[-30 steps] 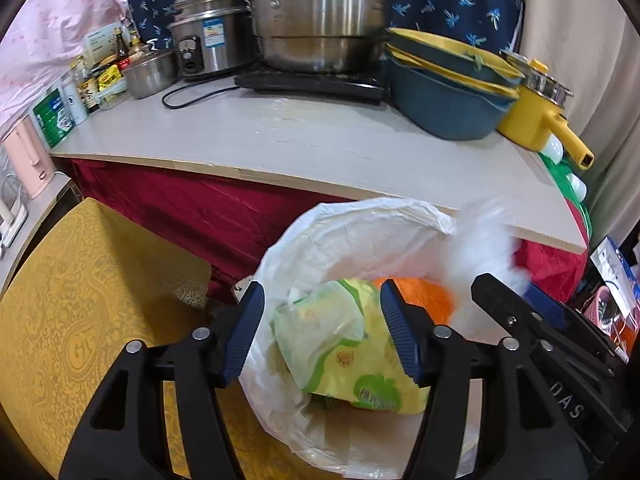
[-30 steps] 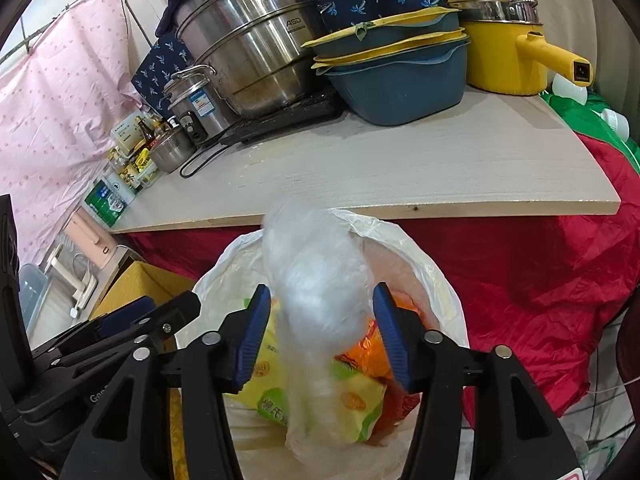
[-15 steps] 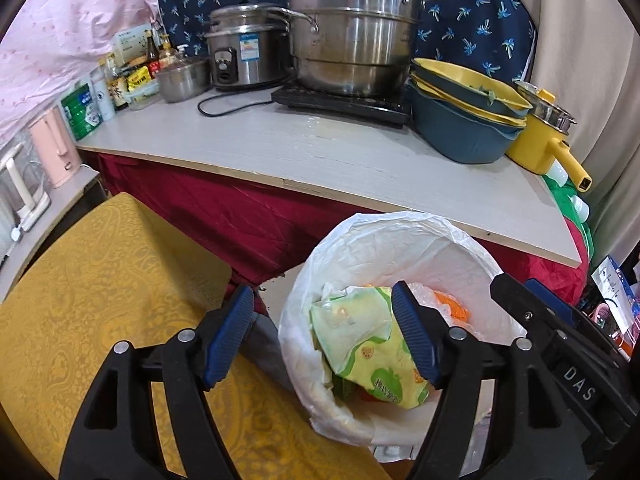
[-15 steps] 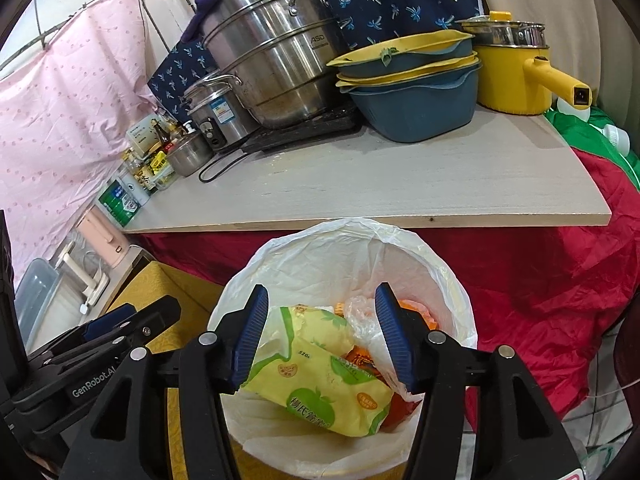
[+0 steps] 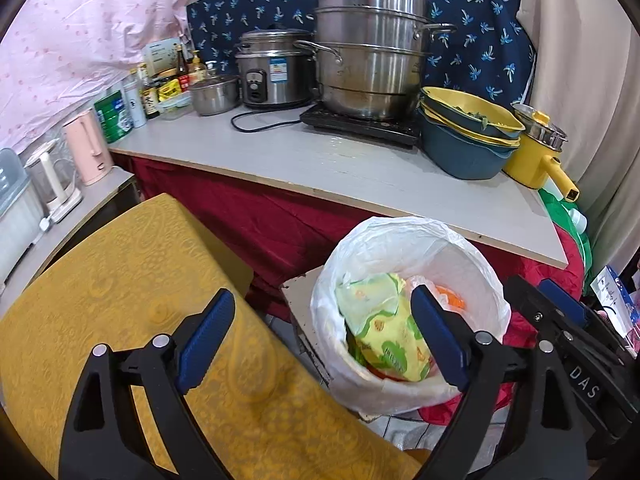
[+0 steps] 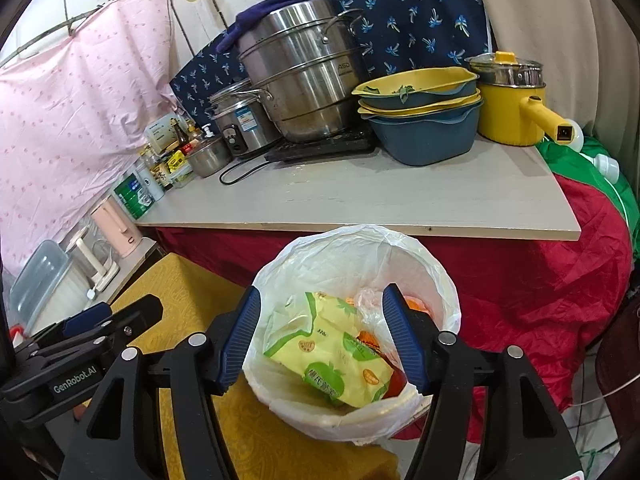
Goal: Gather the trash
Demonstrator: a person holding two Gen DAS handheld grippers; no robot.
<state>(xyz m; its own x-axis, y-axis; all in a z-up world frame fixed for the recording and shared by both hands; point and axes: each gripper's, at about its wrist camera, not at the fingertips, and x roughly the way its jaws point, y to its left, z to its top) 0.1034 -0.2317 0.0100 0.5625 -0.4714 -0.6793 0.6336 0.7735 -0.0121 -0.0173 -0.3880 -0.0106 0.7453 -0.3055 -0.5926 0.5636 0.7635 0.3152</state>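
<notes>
Both grippers, left gripper (image 5: 320, 336) and right gripper (image 6: 322, 336), had drawn back, jaws released and empty; the clear plastic bag (image 6: 370, 300) now lay in the lined trash bin (image 6: 400, 236), so that deposit appeared complete.

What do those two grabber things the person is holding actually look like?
Both are alike: black plastic frames with triangular cut-outs and silver rivets, each ending in two fingers faced with ribbed blue pads. That is so for the left gripper and the right gripper. White lettering shows on their sides: "GenRobot.AI" on the left one, "DAS" on the right one. No cables, sleeves or hands show.
</notes>
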